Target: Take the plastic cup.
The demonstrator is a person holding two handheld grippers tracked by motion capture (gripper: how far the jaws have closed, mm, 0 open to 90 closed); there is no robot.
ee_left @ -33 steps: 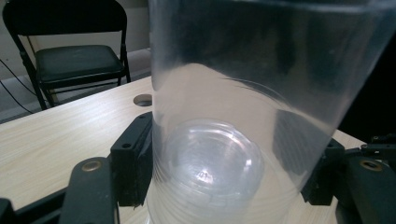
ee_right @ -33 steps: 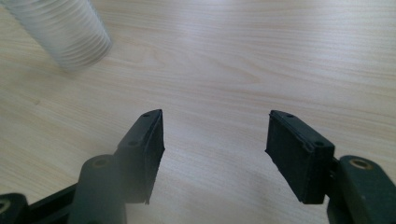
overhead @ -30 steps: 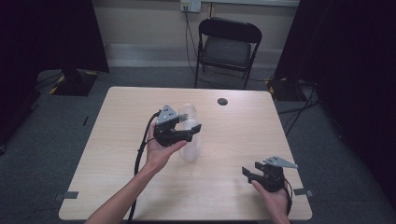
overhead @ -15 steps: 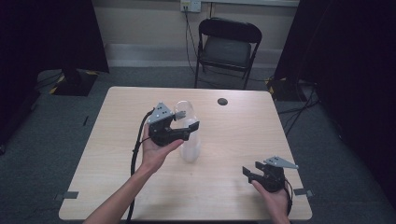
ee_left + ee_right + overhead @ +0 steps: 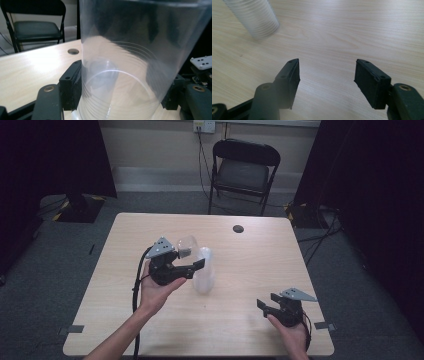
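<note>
- Left gripper point(image 5: 196, 266) grasps a clear plastic cup point(image 5: 204, 270); in the left gripper view the cup point(image 5: 130, 62) sits between the two black jaws, pads pressed to its ribbed wall on both sides.
- Cup stands upright near the middle of the table point(image 5: 150, 320), a bit toward the left edge; base looks to be on the wood in the high view, contact not certain.
- Versus 0.5 s ago: left gripper and cup sit slightly lower in the high view, closer to the near edge. At 1.0 s ago the cup was up at the gripper with a blurred lower end; now it reads as a standing cup.
- Left hand point(image 5: 155, 290) is under the gripper body, palm up, cable trailing down the forearm toward the near edge.
- Right gripper point(image 5: 270, 304) is released: jaws spread wide over bare wood in the right gripper view, nothing between them. It is by the near right corner, same spot as in both earlier frames.
- Right gripper view catches the cup's ribbed lower part point(image 5: 255, 18) at top left, well apart from its jaws.
- Small dark round hole point(image 5: 238, 228) in the table near the far edge, unchanged.
- Black folding chair point(image 5: 245, 167) beyond the far edge.
</note>
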